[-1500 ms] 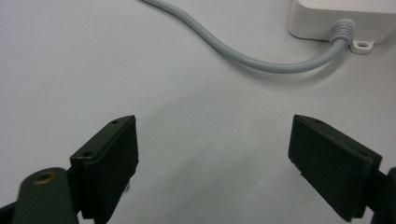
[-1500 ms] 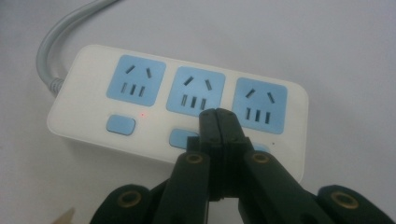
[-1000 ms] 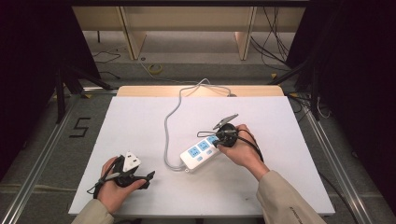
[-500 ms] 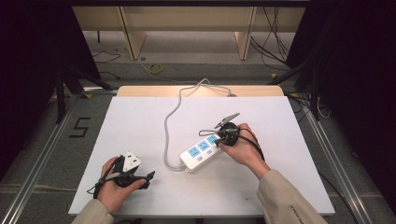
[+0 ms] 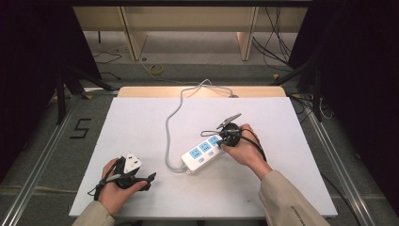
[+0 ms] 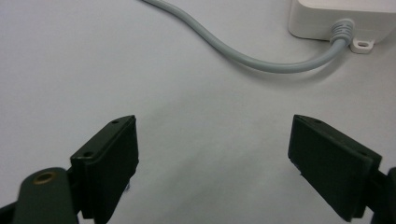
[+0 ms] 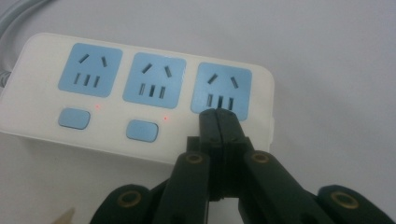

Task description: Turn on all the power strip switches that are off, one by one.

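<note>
The fingers (image 7: pixel 218 122) of the right gripper (image 5: pixel 225 136) are pressed flat together with nothing between them, their tips resting on the strip (image 5: pixel 205 151) by the lower edge of its end socket (image 7: pixel 223 89). In the right gripper view they cover the spot below that socket, so whether a third button sits there cannot be told; the two other sockets each have a blue button (image 7: pixel 142 130) and a small red light beneath.

The strip lies slantwise near the middle of the worktop (image 5: pixel 141 127), its grey cord (image 5: pixel 170 127) curving off its lower-left end and running to the far edge. The right hand (image 5: pixel 244 149) comes in from the lower right, wrist bent so the gripper points down and to the left at the strip's upper-right end; a black cable (image 5: pixel 256 146) loops over the hand.

The left hand (image 5: pixel 115 188) rests on the worktop's near left corner, well apart from the strip, with the left gripper (image 5: pixel 150 179) lying level and aimed to the right. Its fingers (image 6: pixel 109 163) stand wide apart (bare worktop between them). In the left gripper view the strip's corner (image 6: pixel 336 18) and cord are cut off by the top edge, and the pad at the right is clipped by the frame.
</note>
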Motion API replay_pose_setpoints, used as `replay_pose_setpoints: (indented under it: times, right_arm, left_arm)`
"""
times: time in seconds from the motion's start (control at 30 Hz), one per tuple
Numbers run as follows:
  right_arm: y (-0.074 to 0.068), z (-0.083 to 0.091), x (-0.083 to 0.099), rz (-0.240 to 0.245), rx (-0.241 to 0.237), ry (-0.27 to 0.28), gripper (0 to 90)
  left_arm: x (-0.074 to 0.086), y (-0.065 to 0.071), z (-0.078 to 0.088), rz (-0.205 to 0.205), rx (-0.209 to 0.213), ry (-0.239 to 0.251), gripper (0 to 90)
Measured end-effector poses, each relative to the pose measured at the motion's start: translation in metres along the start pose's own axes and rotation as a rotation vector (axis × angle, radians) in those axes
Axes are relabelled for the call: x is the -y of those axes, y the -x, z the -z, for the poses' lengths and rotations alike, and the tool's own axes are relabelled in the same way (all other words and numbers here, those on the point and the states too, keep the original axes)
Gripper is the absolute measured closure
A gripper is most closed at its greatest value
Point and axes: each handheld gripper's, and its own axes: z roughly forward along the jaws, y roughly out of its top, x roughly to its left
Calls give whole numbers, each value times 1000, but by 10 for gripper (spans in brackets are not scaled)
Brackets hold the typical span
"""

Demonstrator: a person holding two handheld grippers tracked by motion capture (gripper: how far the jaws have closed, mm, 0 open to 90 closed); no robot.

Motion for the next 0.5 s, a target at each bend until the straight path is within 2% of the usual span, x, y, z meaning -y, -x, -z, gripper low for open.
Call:
replay_pose_setpoints:
  times: [0.5]
  right_arm:
    - [1, -2, 0, -10, -2, -5, 900]
  left_arm:
    - [0, 0, 0, -6, 0, -1, 159]
